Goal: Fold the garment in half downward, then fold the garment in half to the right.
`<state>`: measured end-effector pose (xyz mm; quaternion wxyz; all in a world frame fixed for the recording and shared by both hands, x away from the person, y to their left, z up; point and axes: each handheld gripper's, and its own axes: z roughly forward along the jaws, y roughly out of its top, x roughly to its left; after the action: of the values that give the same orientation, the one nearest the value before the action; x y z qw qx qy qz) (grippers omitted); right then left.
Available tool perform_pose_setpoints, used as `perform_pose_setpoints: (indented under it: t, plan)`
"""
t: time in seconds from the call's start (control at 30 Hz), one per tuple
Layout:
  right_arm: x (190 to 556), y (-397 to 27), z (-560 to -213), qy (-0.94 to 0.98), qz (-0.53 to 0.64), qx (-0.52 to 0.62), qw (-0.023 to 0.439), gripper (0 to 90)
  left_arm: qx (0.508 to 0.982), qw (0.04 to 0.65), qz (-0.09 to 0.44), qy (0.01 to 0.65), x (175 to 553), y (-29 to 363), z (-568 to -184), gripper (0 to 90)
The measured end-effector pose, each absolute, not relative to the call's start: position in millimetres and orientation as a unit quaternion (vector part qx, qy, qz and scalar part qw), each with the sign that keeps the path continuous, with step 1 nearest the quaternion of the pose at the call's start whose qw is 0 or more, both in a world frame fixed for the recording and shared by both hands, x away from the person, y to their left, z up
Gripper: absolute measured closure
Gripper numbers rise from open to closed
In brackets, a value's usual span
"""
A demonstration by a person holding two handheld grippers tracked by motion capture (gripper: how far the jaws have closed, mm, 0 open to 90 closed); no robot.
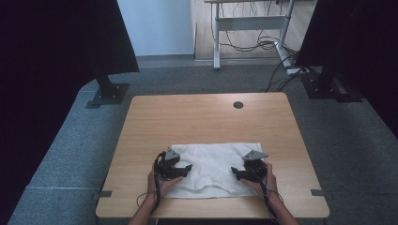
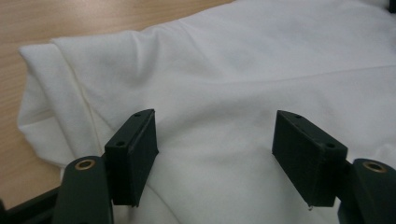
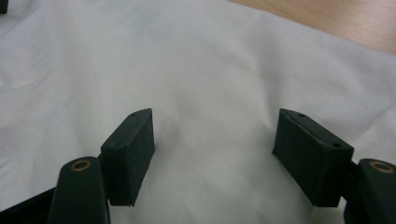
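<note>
A white, soft cloth, folded into a rough rectangle with some wrinkles, lies on the near half of the light brown wooden surface, a little closer to the person's edge than to the far edge. The left tool, black with a grey three-cornered plate on top, is over the left part of the cloth, and the right tool, of the same kind, is over the right part; they point toward each other and are well apart. In the left gripper view the left tool has its jaws wide, with only flat cloth between them and nothing gripped; a folded, rounded edge of the cloth is seen at the left, beside bare wood. In the right gripper view the right tool has also wide jaws, standing over smooth cloth and holding nothing. Whether the pads touch the fabric I cannot tell. A small dark round hole is in the surface near the far edge.
</note>
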<state>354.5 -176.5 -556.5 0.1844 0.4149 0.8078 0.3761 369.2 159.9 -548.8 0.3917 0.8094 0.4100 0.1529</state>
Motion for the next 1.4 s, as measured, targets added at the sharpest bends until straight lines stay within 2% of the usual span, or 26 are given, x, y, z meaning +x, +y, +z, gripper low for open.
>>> perform_pose_setpoints:
  t: [0.33, 0.6, 0.9, 1.4]
  plan:
    - [352, -173, -556, 0.804, 0.373, 0.421, 0.192, 28.3, 0.802, 0.409, 0.145, 0.410, 376, 165, -548, 28.9]
    - [328, -183, -534, 0.775, 0.438, 0.404, 0.210, 29.8, 0.771, 0.456, 0.172, 0.411, 350, 179, -518, 27.8]
    - [295, -198, -533, 0.767, 0.461, 0.399, 0.200, 30.2, 0.787, 0.436, 0.177, 0.398, 320, 176, -524, 27.0]
    - [292, -197, -538, 0.776, 0.451, 0.399, 0.188, 29.4, 0.791, 0.422, 0.174, 0.408, 326, 175, -525, 22.9]
